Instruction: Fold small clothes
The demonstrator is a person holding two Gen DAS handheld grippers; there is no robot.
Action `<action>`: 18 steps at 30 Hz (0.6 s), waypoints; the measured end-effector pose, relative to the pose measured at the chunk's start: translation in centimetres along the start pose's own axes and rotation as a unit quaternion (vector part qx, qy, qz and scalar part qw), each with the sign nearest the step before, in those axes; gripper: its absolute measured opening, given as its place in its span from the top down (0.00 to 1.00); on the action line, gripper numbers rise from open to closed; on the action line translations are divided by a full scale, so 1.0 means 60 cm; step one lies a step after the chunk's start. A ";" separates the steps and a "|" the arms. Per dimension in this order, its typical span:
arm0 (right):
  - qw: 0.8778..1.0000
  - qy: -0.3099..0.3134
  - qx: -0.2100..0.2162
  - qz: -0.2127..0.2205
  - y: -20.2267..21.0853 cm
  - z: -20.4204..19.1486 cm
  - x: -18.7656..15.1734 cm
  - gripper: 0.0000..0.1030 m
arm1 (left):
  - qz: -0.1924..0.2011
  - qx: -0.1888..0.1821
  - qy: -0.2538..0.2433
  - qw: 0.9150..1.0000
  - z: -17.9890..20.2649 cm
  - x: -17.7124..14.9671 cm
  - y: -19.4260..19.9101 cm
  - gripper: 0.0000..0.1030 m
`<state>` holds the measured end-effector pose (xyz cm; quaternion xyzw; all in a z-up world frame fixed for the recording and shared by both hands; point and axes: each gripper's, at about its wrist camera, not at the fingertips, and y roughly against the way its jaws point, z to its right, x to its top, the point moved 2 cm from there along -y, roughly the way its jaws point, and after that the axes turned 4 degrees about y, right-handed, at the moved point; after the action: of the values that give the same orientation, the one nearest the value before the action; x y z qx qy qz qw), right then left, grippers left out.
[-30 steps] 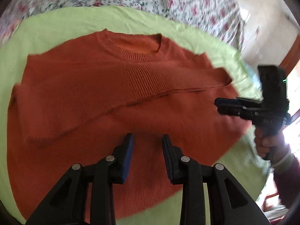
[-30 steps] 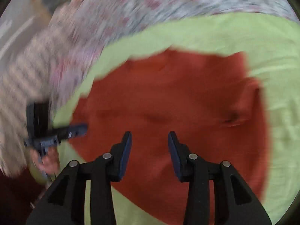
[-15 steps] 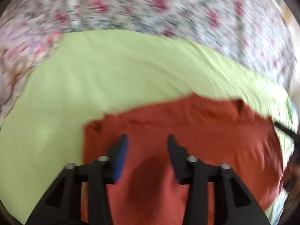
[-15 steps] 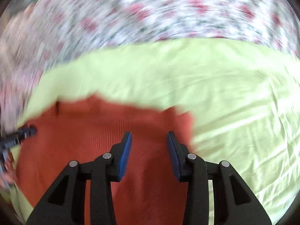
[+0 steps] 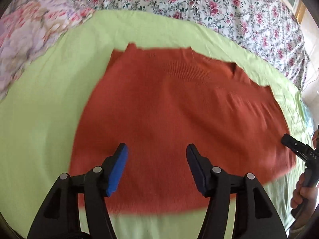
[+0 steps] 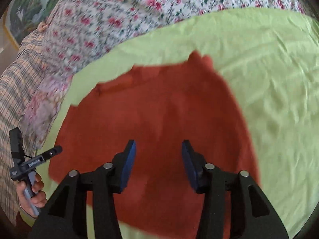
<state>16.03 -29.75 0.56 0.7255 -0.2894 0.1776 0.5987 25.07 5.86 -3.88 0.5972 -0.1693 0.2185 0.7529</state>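
Orange sweater point(image 5: 179, 123) lies flat on the light green sheet point(image 5: 39, 109).

The left gripper point(image 5: 156, 167) and the right gripper point(image 6: 158, 161) both hover above its near part, jaws spread wide and holding nothing; floral bedding point(image 5: 219, 4) lies beyond the sheet.
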 end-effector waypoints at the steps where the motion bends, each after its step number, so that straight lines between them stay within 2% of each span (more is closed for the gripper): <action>1: 1.000 0.001 0.003 0.001 0.007 -0.009 -0.015 0.50 | -0.001 -0.002 0.004 1.000 -0.001 -0.018 0.007 0.38; 9: 1.000 0.006 0.018 0.013 0.043 -0.052 -0.095 0.47 | -0.005 -0.039 0.049 0.998 -0.029 -0.123 0.053 0.34; 15: 1.000 0.016 0.027 0.001 0.047 -0.073 -0.129 0.46 | -0.015 -0.053 0.083 0.995 -0.049 -0.153 0.053 0.34; 18: 0.999 0.016 0.029 -0.002 0.048 -0.077 -0.139 0.45 | -0.012 -0.055 0.090 0.994 -0.052 -0.153 0.054 0.30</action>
<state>8.23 -23.85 -1.26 0.7405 -0.2729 0.1962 0.5820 15.55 8.35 -6.67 0.5347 -0.1053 0.2526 0.7995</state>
